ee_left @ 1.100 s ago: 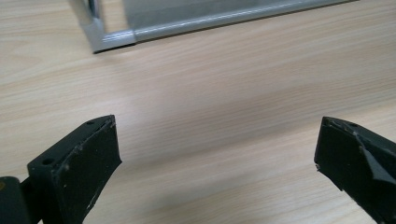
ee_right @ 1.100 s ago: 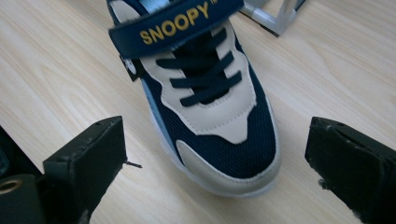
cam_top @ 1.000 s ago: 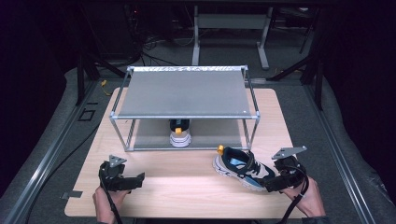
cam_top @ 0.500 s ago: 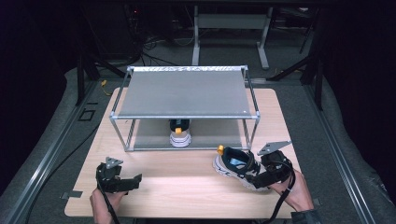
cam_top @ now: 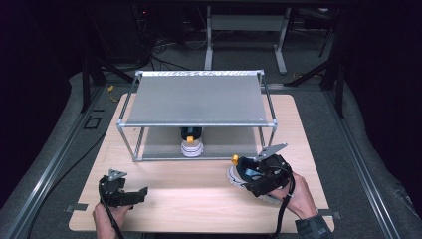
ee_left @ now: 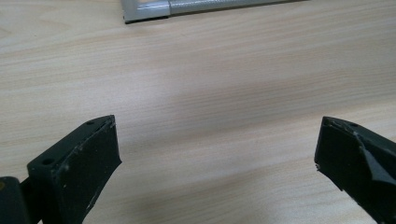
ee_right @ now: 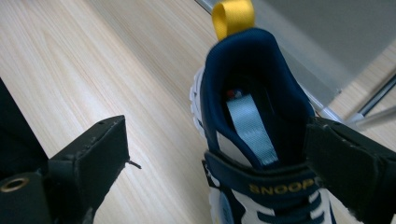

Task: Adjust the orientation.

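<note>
**Right tool spread over the shoe's collar, left tool idle**

A navy-and-white shoe [cam_top: 242, 174] lies on the wooden surface [cam_top: 199, 194] toward its right front part, just in front of the right corner of the metal shelf rack [cam_top: 199, 99]. In the high view its heel end, marked by a yellow pull loop [cam_top: 234, 159], points back toward the rack and slightly left, while the toe end runs toward the person's right hand; the long axis therefore lies diagonally, from rear-left to front-right. The toe is hidden under the tool and hand.

The right tool [cam_top: 259, 181] sits directly over the shoe. In the right gripper view its jaws stand released and wide apart: one jaw is out over bare wood beside the shoe [ee_right: 252, 135], the other is close against the far side of the padded collar. Whether that jaw touches the collar cannot be told. The shoe's opening faces the camera, with the pull loop [ee_right: 233, 16] at the top, a pale blue tongue strip inside, and a strap lettered "SNOOP" across the front.

The left tool [cam_top: 130, 196] rests at the front left of the surface, well apart from the shoe. In the left gripper view its jaws are spread with nothing between them but wood grain.

A second shoe [cam_top: 191, 144] stands on the rack's lower level, heel toward the camera.
</note>
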Demonstrator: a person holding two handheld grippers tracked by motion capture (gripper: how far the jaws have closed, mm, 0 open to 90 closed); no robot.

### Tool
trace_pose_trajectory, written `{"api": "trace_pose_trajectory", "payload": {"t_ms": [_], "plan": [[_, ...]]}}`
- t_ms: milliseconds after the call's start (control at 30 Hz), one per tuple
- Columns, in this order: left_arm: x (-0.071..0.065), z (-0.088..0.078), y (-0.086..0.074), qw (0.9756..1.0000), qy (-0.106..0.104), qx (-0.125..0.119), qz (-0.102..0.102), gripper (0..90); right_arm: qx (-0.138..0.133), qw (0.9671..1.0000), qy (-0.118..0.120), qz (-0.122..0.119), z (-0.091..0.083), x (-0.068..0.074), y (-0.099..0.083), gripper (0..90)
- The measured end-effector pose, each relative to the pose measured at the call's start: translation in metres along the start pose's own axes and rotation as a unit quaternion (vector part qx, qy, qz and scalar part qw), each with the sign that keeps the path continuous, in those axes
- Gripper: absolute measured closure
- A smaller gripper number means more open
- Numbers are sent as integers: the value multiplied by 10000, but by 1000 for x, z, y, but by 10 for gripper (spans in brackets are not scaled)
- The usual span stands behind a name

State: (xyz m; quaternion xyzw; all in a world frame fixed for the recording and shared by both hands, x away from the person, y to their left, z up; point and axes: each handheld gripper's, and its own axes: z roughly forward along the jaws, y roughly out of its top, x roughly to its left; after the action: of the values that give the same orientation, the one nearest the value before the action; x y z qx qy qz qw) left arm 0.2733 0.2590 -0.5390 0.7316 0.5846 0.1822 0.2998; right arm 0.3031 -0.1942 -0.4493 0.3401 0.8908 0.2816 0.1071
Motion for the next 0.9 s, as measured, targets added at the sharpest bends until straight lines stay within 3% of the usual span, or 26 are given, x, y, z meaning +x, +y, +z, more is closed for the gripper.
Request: {"api": "trace_pose_trajectory", "payload": {"t_ms": [200, 567, 800, 900], "plan": [[-1, 1, 3, 10000, -3, -6, 41, 1, 7, 9999, 147, -82, 9, 7, 11, 74], [-3, 3, 3, 10000, -42, -14, 54, 0, 230, 9996, 166, -79, 32, 18, 29, 135], [-3, 3, 5, 10000, -29, 6, 75, 0, 387, 9992, -89, 17, 44, 22, 36, 231], [-3, 4, 6, 10000, -32, 16, 83, 0, 432, 9986, -287, 144, 46, 20, 39, 325]]}}
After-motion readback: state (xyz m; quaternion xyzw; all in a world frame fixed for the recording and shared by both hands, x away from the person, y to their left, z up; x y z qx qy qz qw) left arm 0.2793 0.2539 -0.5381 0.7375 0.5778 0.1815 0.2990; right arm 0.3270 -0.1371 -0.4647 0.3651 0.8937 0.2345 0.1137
